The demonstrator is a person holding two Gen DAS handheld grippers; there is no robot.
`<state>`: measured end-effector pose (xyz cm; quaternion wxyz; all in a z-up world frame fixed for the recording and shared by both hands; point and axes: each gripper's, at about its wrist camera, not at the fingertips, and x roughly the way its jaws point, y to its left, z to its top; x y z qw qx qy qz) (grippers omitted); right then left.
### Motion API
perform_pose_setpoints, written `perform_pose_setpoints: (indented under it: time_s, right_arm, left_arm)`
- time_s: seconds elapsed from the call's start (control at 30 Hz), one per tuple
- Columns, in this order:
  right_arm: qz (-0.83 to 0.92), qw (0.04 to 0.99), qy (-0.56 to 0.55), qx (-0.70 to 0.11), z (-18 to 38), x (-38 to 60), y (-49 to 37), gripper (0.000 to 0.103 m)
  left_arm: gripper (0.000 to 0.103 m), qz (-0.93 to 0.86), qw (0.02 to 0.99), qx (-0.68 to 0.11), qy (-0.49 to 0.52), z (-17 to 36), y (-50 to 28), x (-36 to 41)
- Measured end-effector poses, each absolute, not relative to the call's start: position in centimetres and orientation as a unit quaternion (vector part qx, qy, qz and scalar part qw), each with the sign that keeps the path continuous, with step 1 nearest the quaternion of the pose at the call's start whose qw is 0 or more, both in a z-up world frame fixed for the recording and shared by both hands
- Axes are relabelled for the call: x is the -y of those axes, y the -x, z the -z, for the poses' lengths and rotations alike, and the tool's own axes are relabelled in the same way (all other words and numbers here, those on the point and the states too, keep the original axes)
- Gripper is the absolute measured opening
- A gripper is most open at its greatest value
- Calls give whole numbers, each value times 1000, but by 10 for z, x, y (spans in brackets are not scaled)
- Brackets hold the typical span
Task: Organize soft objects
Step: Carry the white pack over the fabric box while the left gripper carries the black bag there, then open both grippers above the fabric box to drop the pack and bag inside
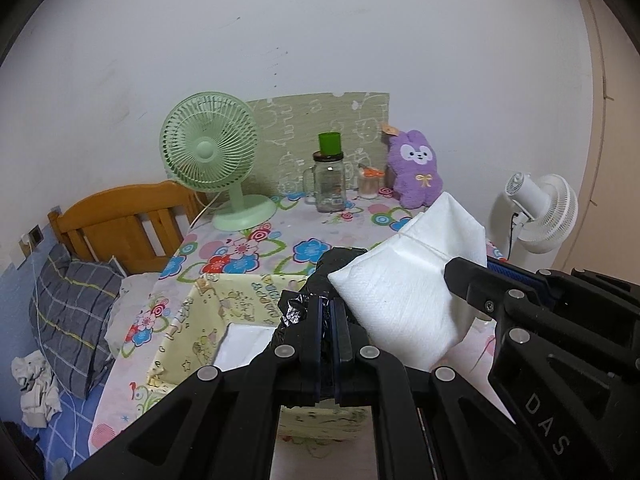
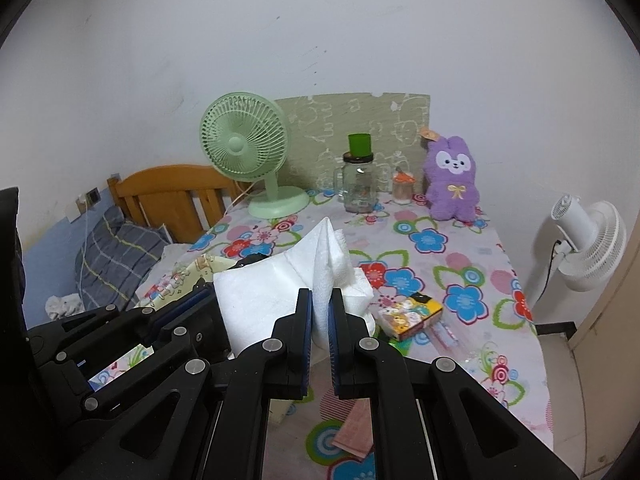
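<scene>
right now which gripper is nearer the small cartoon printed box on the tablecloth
Right. The right gripper, shut on the white tissue pack, sits just left of the cartoon printed box. The left gripper, shut on black plastic, is further left, beyond the pack.

Fan [image 2: 244, 148] left of jar [image 2: 359, 182], plush [image 2: 452, 178] right, on table [image 2: 472, 264]

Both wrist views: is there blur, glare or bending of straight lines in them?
Left wrist view: sharp, flat even light, no glare; dark lens corners; the wooden headboard bows near the edge. Right wrist view: also sharp; the table edge curves; the white fan leans inward; the white tissue pack is bright with little texture.
</scene>
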<state>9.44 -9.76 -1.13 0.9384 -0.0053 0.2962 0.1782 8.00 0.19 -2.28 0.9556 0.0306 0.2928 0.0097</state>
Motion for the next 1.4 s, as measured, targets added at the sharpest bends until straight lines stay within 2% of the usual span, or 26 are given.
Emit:
perform_pose_setpoints:
  time_s: [1.03, 1.13, 1.27, 1.4]
  right_arm:
    - [-230, 905, 27, -356, 57, 9, -155, 10]
    - [-229, 902, 29, -364, 63, 5, -160, 10]
    - [-224, 900, 30, -373, 70, 3, -166, 10]
    - [-224, 896, 27, -382, 75, 4, -171, 10]
  left_arm:
    - [2, -64, 936, -347, -3, 69, -130, -80]
    - [11, -71, 933, -354, 0, 75, -134, -83]
    - [31, -79, 930, -360, 0, 80, -137, -87]
    - [41, -81, 927, -366, 5, 82, -138, -91]
